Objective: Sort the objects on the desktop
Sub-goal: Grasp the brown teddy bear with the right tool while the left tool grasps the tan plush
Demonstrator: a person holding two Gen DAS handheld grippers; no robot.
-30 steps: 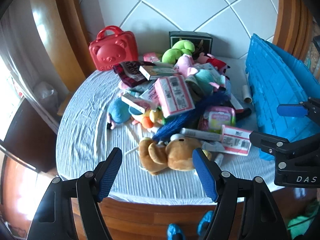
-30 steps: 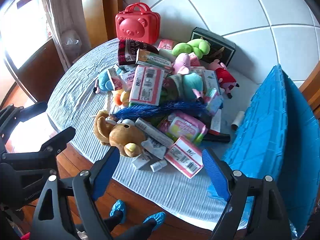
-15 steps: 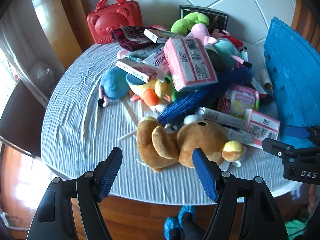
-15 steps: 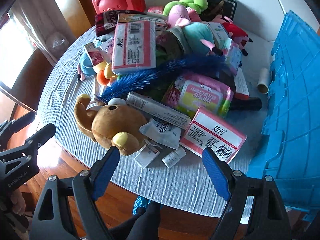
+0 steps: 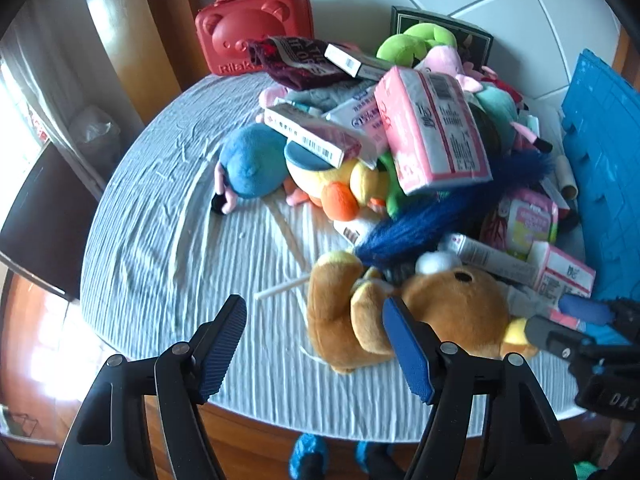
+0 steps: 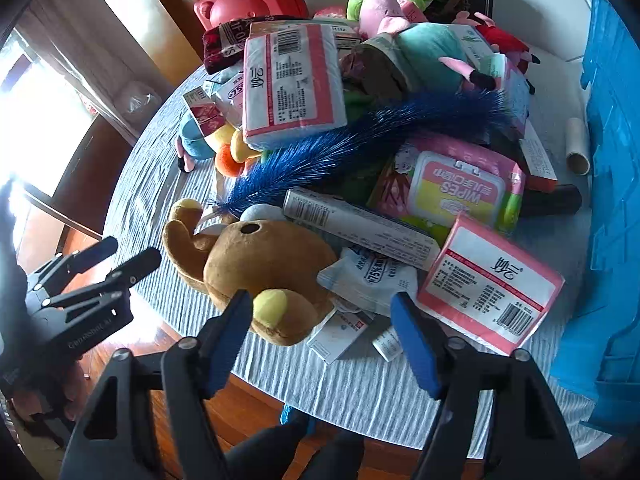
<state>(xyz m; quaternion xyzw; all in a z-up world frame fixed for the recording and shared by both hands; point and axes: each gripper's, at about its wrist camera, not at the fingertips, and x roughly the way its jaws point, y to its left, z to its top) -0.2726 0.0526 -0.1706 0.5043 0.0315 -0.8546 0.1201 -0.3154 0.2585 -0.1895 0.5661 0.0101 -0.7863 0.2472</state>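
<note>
Hovering tilted down over brown bear [image 5: 436,312].

A ribbed, matt pale-grey cloth [image 5: 168,216] covers the round table, whose glossy brown wooden rim [image 5: 256,432] shows at lower centre. The brown plush bear [image 6: 260,264] looks soft and fuzzy. Upper left, the red bear-faced case [image 5: 256,36] is smooth moulded plastic (slightly shiny). The pink tissue packs [image 6: 488,280] wear glossy film; the blue brush [image 6: 360,140] is bristly.

Both wrist views look steeply down from just off the desk's [image 5: 168,208] near edge, close in, sharing the brown bear [image 5: 440,312] and the heap behind.
</note>
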